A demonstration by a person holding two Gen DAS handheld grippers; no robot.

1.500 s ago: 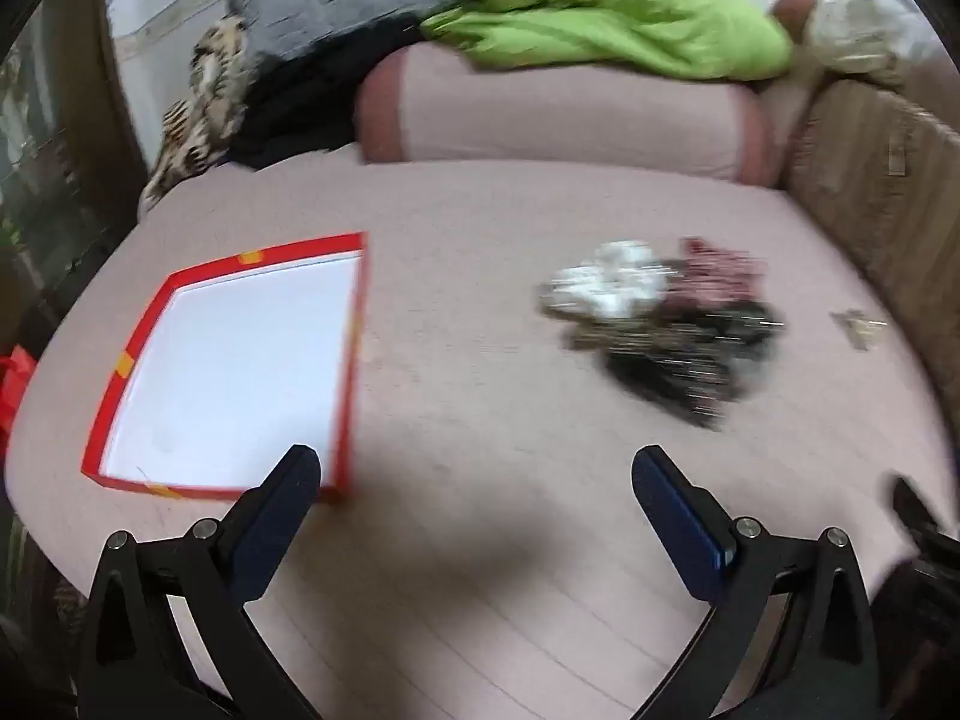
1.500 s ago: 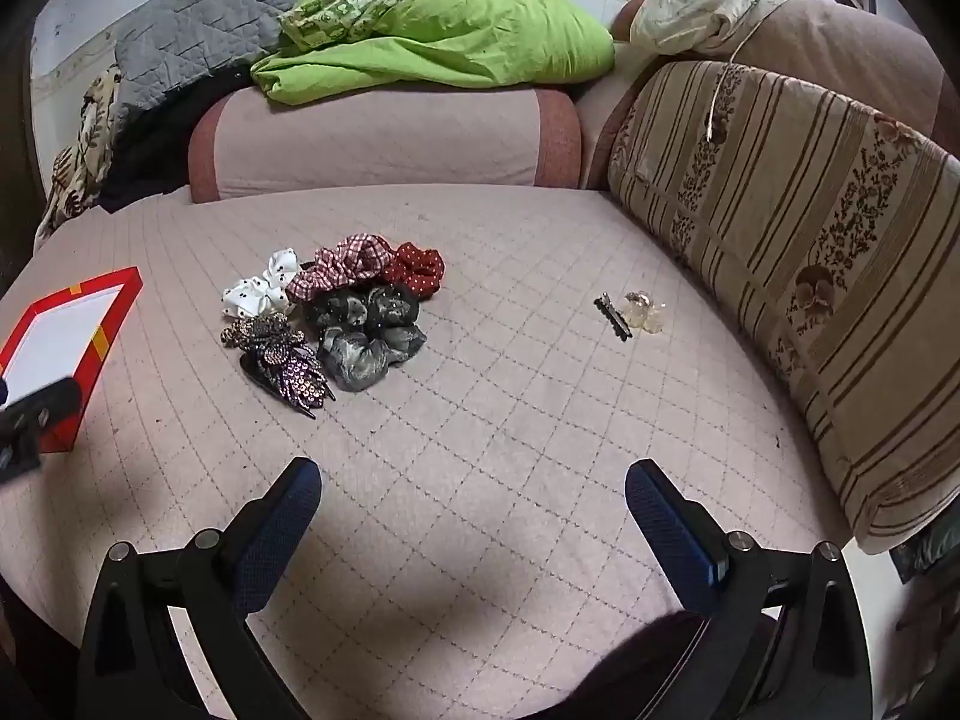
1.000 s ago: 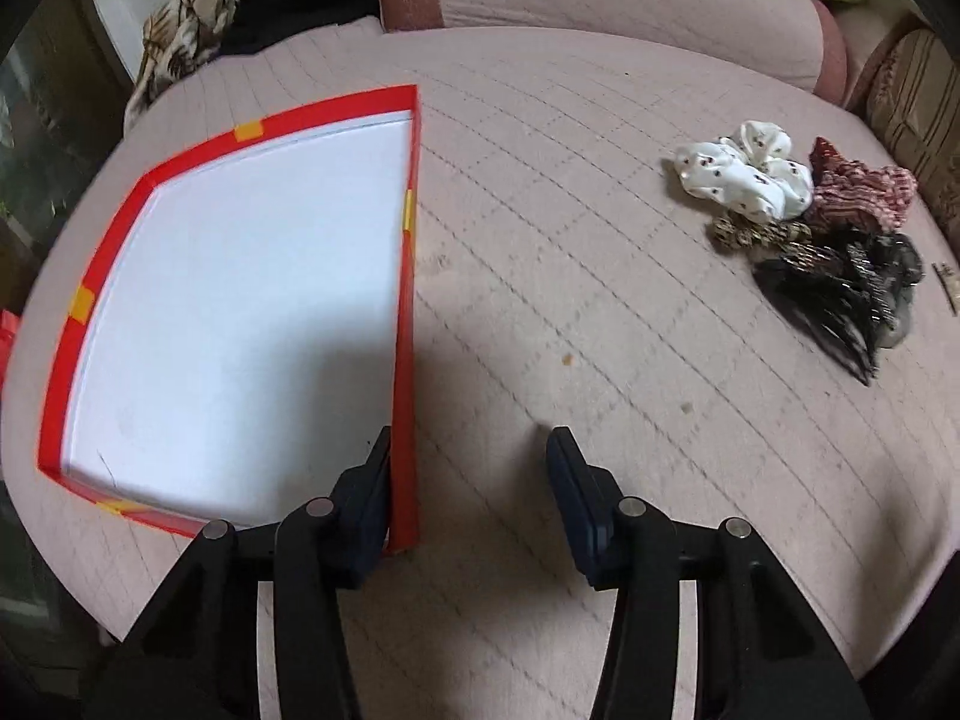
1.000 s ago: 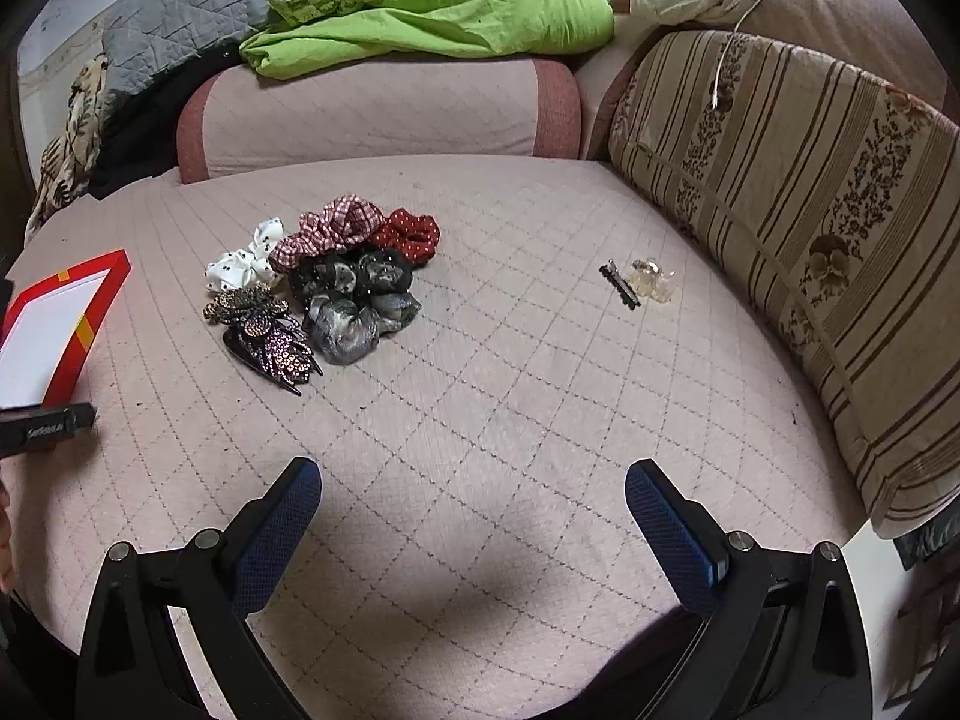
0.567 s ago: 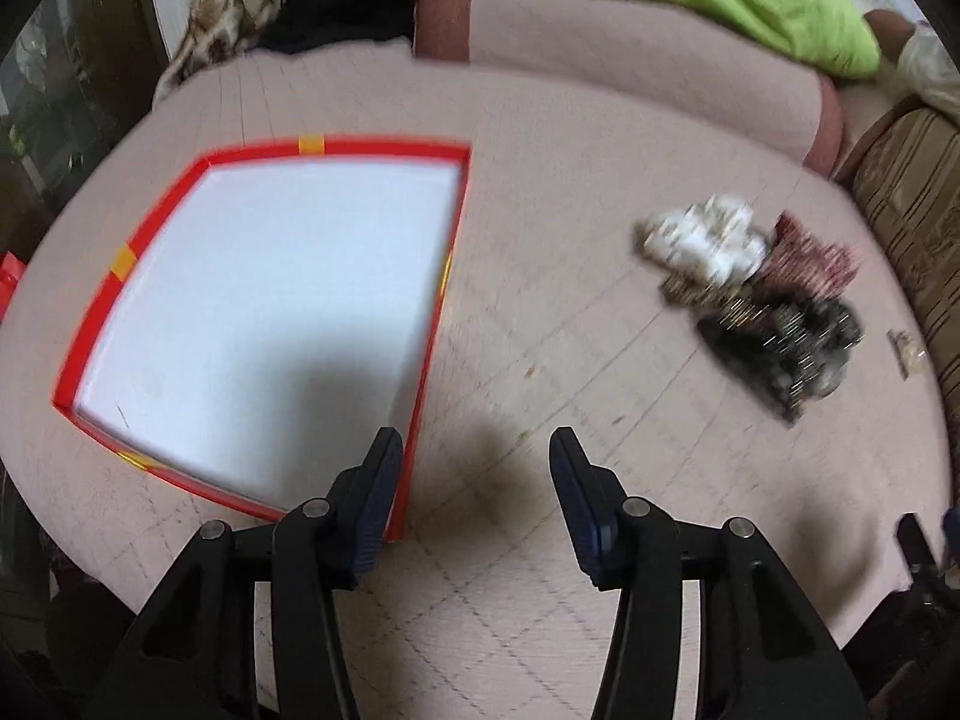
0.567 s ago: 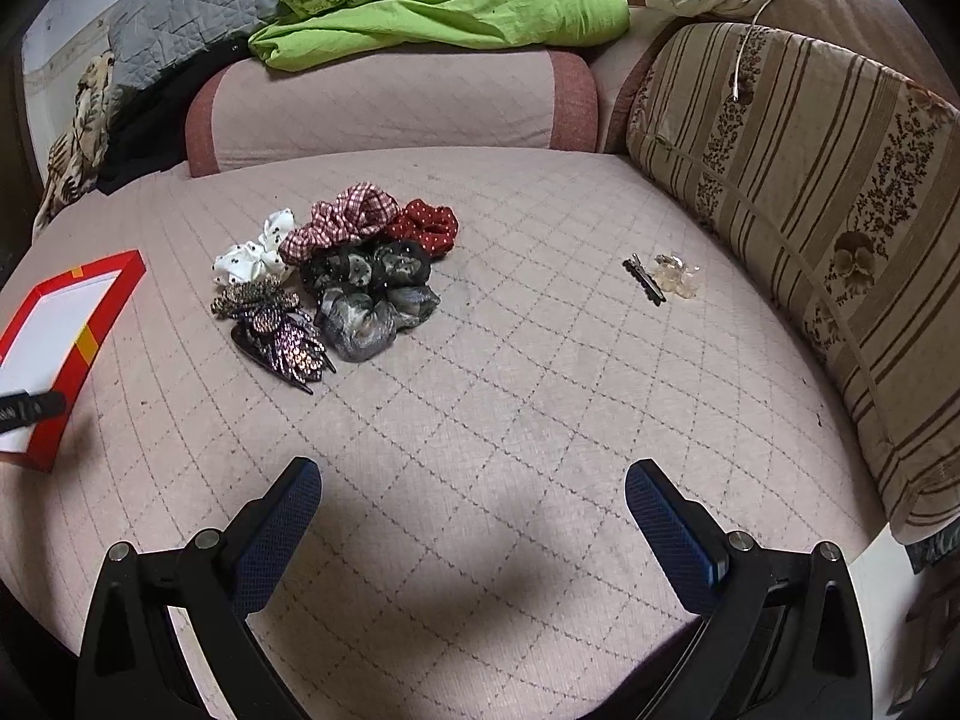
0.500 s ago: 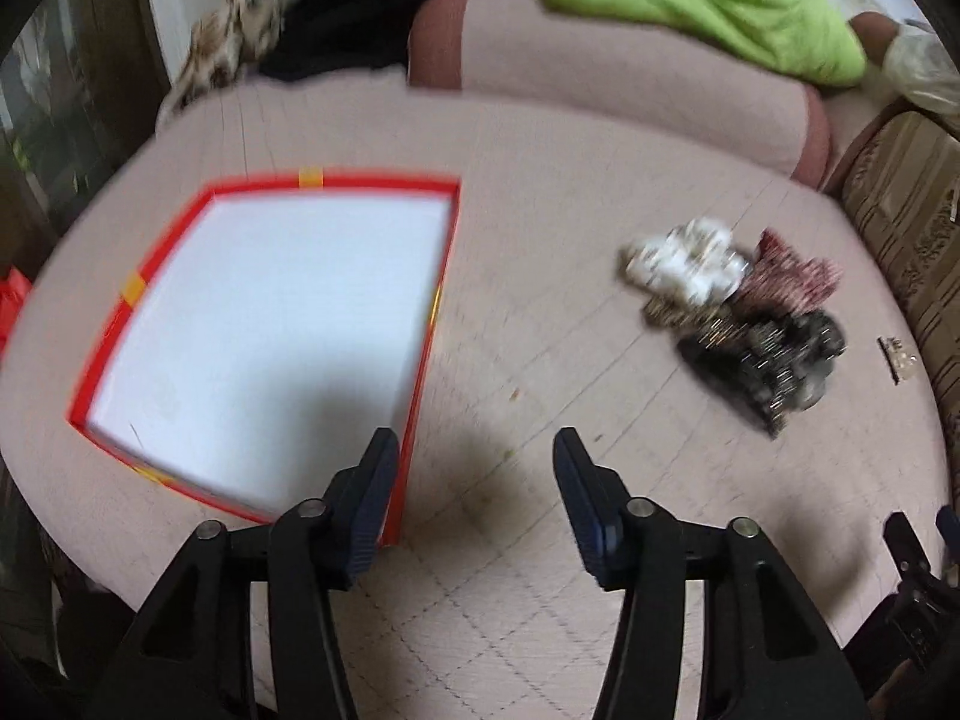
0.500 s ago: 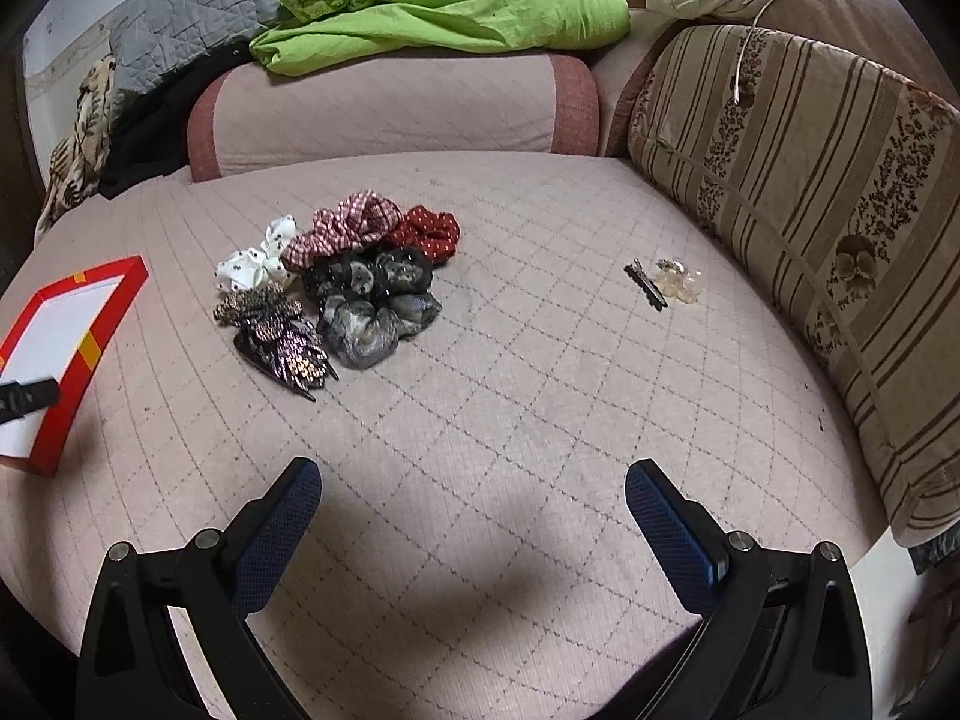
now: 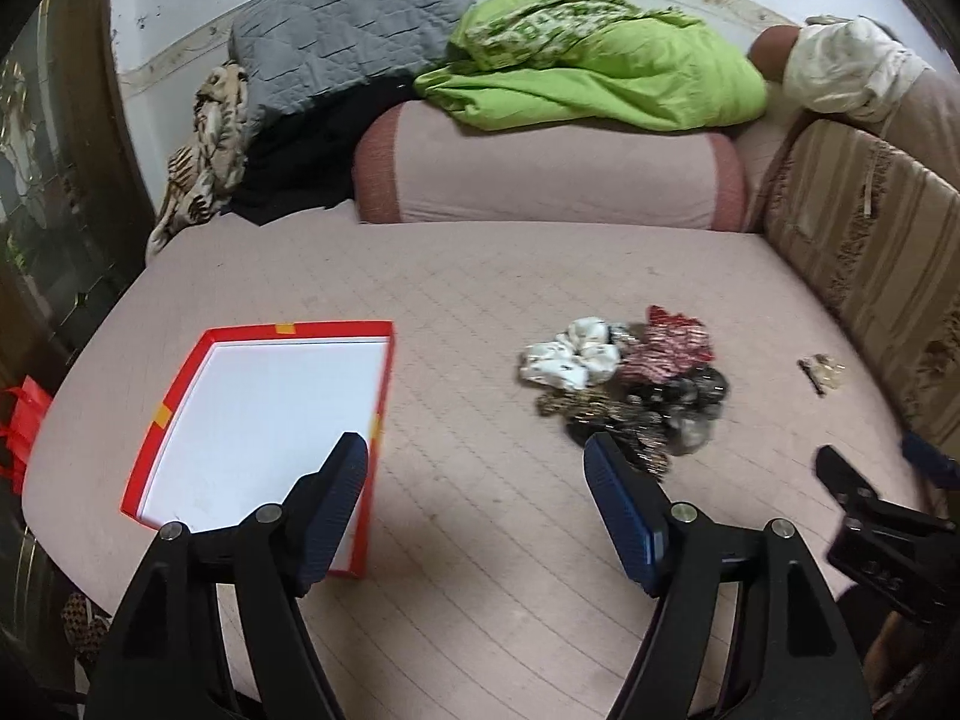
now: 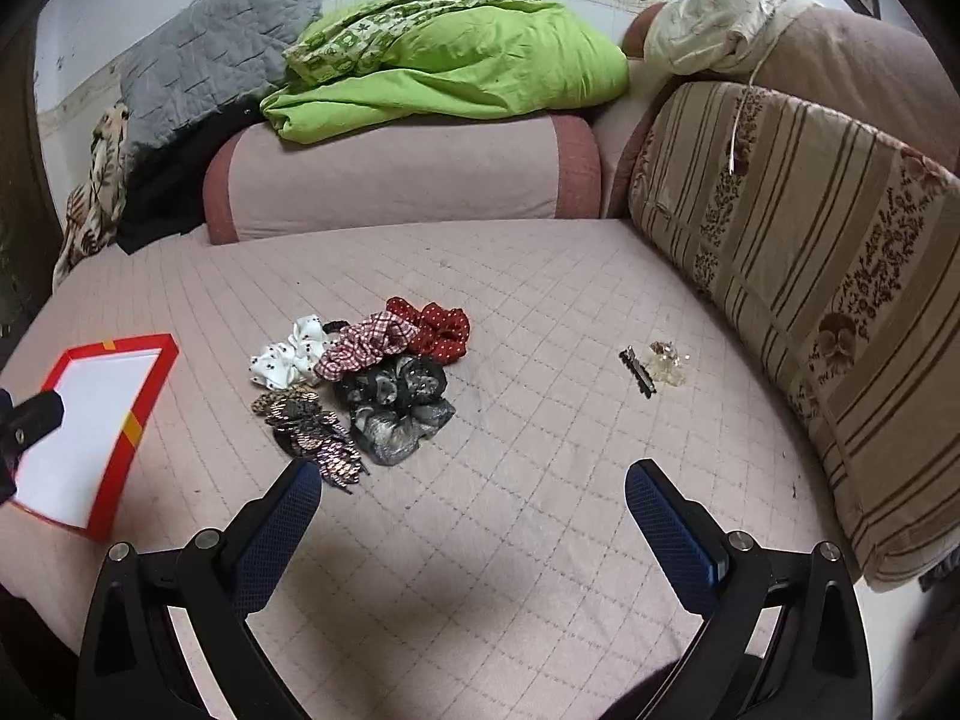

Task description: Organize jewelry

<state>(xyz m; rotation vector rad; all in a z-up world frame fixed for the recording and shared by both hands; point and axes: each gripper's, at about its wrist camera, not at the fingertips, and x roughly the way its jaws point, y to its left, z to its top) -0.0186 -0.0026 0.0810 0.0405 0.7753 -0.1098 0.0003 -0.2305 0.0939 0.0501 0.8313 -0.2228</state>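
Observation:
A red-rimmed tray [image 9: 384,384] [image 10: 153,396] with a white floor lies empty on the left of the pink quilted bed. A heap of hair scrunchies and clips [image 9: 630,384] [image 10: 360,372] sits mid-bed: white dotted, red checked, red dotted, grey and sequinned pieces. A black hair clip [image 10: 637,371] and a clear clip [image 10: 667,363] lie apart near the striped cushion. My left gripper [image 9: 477,480] hovers above the bed between tray and heap, its jaws opening with nothing between them. My right gripper [image 10: 471,498] stands open and empty in front of the heap.
A pink bolster [image 10: 396,180] with a green blanket [image 10: 456,66] and a grey quilted cushion [image 9: 354,24] lines the back. A striped brown cushion [image 10: 828,276] walls the right side. The bed's edge drops off at the left, beside a red bag [image 9: 24,420].
My left gripper let go of the tray's right rim, rose and tilted up, and its jaws spread wider. The right gripper lifted slightly and stayed open.

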